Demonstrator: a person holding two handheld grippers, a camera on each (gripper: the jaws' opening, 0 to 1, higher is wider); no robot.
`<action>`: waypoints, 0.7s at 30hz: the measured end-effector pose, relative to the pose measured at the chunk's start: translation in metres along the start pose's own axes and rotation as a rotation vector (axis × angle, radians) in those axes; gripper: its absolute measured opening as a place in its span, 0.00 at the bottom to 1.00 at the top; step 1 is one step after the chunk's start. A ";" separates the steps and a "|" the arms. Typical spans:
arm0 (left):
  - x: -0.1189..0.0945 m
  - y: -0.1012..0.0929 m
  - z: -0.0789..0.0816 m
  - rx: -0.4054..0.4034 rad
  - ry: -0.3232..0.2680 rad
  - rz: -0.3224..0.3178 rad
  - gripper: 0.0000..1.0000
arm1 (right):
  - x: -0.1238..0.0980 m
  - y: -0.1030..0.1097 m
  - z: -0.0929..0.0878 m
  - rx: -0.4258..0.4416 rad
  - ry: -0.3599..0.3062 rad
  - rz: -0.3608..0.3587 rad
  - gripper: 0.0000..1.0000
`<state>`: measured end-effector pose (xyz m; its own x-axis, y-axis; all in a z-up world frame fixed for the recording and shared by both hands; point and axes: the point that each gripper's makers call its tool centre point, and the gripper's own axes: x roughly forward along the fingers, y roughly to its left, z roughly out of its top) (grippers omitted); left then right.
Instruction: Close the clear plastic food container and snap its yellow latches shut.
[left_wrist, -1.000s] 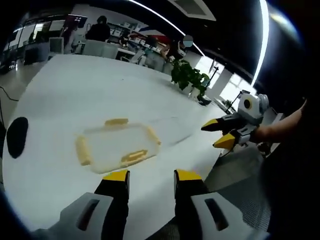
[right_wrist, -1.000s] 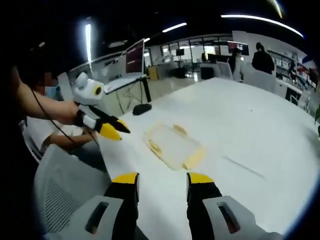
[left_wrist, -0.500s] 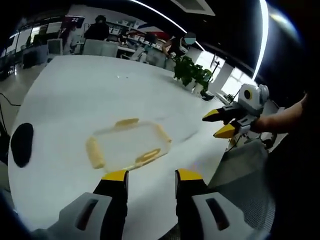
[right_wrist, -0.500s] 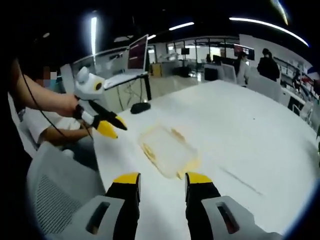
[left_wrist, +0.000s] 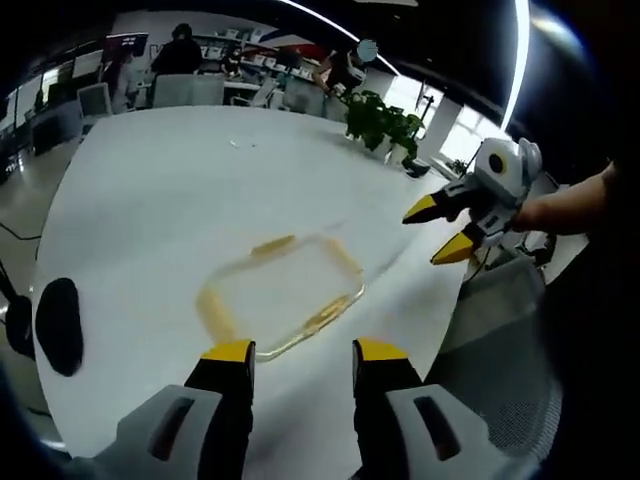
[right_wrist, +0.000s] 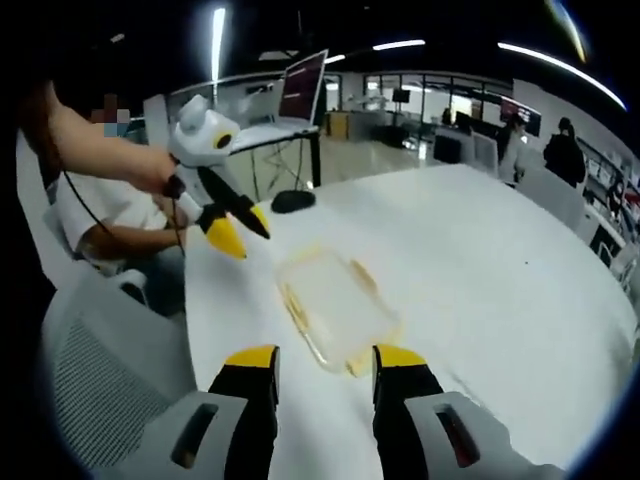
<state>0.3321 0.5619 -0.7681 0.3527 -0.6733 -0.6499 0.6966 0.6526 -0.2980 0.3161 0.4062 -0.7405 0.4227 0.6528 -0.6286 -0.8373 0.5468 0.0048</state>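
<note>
Both claws hang above the white tabletop (left_wrist: 170, 190) with their yellow-tipped jaws apart and nothing between them. The left claw (left_wrist: 300, 352) looks down over the near edge at the clear plastic food container (left_wrist: 283, 293), which lies flat just beyond its jaw tips, and the right claw (right_wrist: 324, 356) frames the same container (right_wrist: 334, 305) from the other side. Each claw also appears in the other's view, the right claw (left_wrist: 447, 228) off to the right and the left claw (right_wrist: 238, 224) at the upper left, both in the air and apart from the container. That placement looks like a two-sided approach: one claw to each end, so the lid can be pressed level and the yellow latches (left_wrist: 278, 244) reached from outside. The lid seems to be lying on the base already, though whether any latch is snapped down is too blurred to tell. The container sits near the tabletop's near edge, so a hard sideways push could slide it toward the drop; pressing downward looks safer. A dark oval object (left_wrist: 58, 325) lies well to the left, and a potted plant (left_wrist: 384, 130) stands far off at the right, neither in the way. Beyond the container the surface offers broad room for either claw to swing around.
</note>
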 end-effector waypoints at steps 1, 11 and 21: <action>0.000 0.001 -0.001 0.006 0.010 0.000 0.38 | 0.001 -0.001 -0.001 -0.006 0.005 0.000 0.36; 0.007 0.010 -0.012 0.088 0.116 -0.025 0.38 | 0.013 -0.001 -0.011 -0.073 0.094 0.038 0.36; 0.011 0.016 -0.016 0.142 0.203 -0.075 0.39 | 0.024 -0.007 -0.018 -0.107 0.178 0.083 0.39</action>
<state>0.3370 0.5704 -0.7914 0.1741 -0.6245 -0.7613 0.8017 0.5389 -0.2587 0.3258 0.4091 -0.7694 0.2909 0.5855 -0.7567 -0.9027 0.4301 -0.0142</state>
